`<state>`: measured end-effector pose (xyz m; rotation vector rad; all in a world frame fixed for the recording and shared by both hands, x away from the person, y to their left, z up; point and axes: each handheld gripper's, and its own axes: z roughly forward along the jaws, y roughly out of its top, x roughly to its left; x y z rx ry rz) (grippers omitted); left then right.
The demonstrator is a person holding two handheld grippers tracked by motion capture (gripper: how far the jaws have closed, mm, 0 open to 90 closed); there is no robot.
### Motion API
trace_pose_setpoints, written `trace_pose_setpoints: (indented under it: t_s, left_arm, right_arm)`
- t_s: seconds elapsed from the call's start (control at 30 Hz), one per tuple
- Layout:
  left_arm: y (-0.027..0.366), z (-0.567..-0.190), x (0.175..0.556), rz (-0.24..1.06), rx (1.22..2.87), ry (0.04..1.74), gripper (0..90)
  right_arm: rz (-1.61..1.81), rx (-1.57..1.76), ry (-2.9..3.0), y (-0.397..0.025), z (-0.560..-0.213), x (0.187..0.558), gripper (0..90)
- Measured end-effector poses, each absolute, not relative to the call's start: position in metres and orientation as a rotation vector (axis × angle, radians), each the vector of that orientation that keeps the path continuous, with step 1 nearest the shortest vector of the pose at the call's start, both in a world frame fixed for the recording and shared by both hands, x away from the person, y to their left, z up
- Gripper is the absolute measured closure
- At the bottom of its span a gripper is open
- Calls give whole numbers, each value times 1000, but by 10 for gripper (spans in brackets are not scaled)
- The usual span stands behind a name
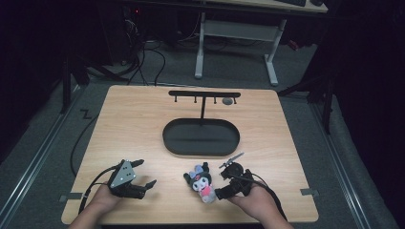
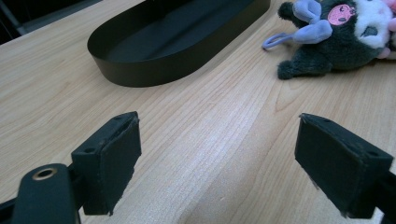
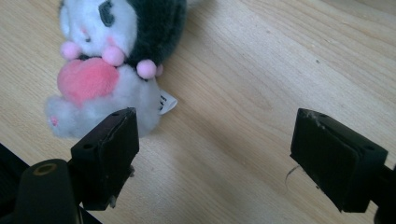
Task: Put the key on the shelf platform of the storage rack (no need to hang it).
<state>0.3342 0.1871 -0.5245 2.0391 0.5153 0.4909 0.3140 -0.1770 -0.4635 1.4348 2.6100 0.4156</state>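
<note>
A small plush toy [image 1: 200,183] with a dark hood, white face and pink heart lies near the table's front edge. In the right gripper view the plush toy [image 3: 107,65] sits just beyond the left jaw, outside the gap. My right gripper [image 1: 221,185] is open right beside it, pointing at it, with bare wood between the jaws of the right gripper [image 3: 215,154]. My left gripper [image 1: 145,172] rests open at the front left, nothing in the left gripper [image 2: 217,158]. Ahead of it lie the plush toy [image 2: 341,37] and a black oval tray [image 2: 140,70].
The black oval tray [image 1: 172,143] sits mid-table, with a T-shaped hook rack [image 1: 204,94] rising from its far side and a small grey item [image 1: 228,101] by one hook. Bare wood [image 1: 129,124] lies left of the tray. A white-legged desk [image 1: 239,33] and floor cables stand beyond.
</note>
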Motion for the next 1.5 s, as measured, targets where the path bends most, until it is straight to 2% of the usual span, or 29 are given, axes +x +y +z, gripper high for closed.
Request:
trace_pose_setpoints:
  t_s: [0.47, 1.1, 1.33, 1.5]
  left_arm:
    - [187, -524, 334, 492, 2041, 513, 154]
    - [187, -524, 334, 490, 2039, 513, 154]
    - [187, -524, 334, 489, 2038, 515, 154]
    - [187, -525, 334, 490, 2039, 514, 154]
  right_arm:
    - [471, 1391, 2617, -157, -440, 307, 157]
    - [436, 1376, 2739, -127, -483, 304, 154]
    - [432, 1384, 2725, -128, -488, 303, 227]
    - [434, 1376, 2700, -129, -488, 303, 351]
